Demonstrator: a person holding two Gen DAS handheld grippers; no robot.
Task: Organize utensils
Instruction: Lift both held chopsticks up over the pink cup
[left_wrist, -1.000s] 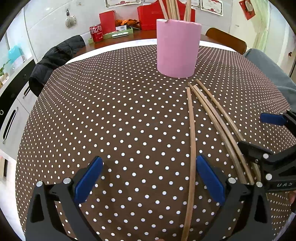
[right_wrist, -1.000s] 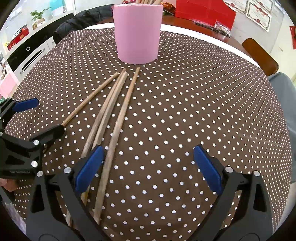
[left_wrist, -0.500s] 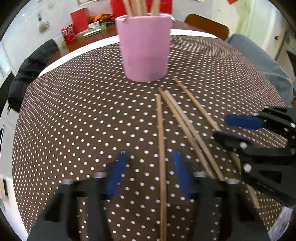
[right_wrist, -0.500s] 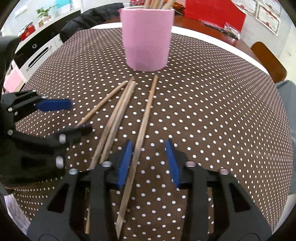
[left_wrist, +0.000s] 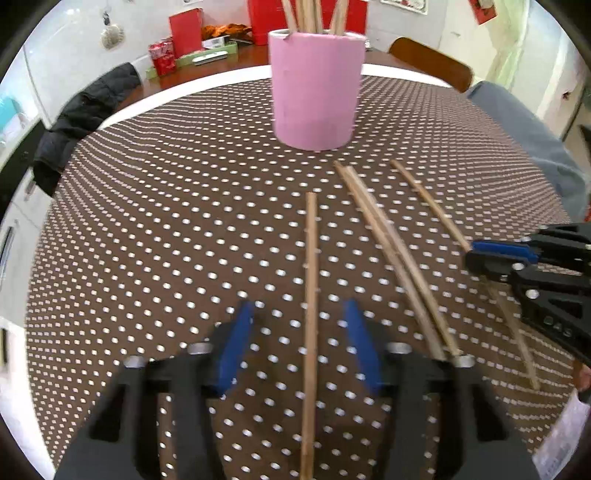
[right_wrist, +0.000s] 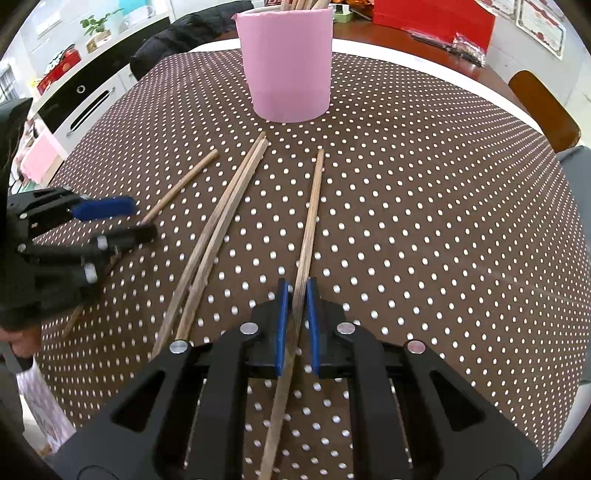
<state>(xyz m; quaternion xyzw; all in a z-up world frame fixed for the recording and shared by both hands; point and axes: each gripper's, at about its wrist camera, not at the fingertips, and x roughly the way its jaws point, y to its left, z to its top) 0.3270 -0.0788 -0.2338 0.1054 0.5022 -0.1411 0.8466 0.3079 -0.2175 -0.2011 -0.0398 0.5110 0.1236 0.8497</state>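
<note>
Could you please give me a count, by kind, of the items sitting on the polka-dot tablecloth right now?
Loose chopsticks on the tablecloth: 4 ()
Pink holder: 1
Total: 5
The sticks inside the holder are cropped, so they are not counted.

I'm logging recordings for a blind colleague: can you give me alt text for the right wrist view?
The right tongs are shut on one chopstick lying on a brown polka-dot tablecloth. Three more chopsticks lie to its left, all pointing toward a pink cup holding more sticks. The left tongs sit at the far left, over the outermost chopstick.
</note>
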